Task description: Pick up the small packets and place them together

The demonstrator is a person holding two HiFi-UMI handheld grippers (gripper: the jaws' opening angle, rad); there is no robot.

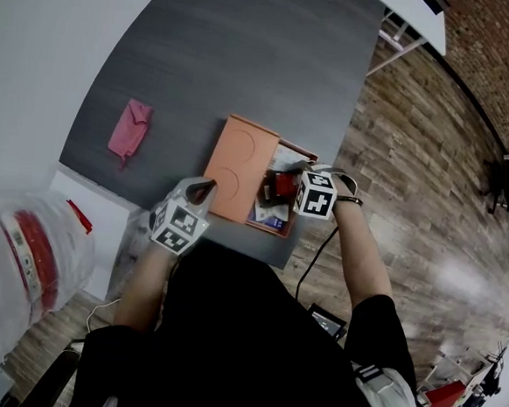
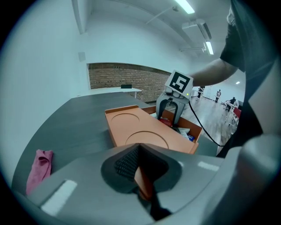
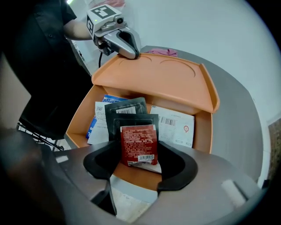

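Observation:
An orange box (image 3: 203, 132) sits near the table's front edge with its orange lid (image 3: 162, 83) slid partly back. Inside lie a red packet (image 3: 138, 143) on top of two black packets (image 3: 125, 112), a white packet (image 3: 173, 125) and a blue-and-white one (image 3: 99, 121). My right gripper (image 3: 139, 165) hangs steeply over the box, jaws wide apart on either side of the red packet, pads not touching it. My left gripper (image 2: 140, 169) is shut on the near edge of the lid (image 2: 140, 129). In the head view the left gripper (image 1: 205, 186) meets the lid's corner and the right gripper (image 1: 290, 173) is above the red packet (image 1: 282, 187).
A pink cloth (image 1: 130, 130) lies on the dark grey table (image 1: 248, 57) to the left of the box. A clear plastic bag (image 1: 22, 259) with red-and-white contents is at the lower left, off the table. The table edge runs just right of the box above a wooden floor.

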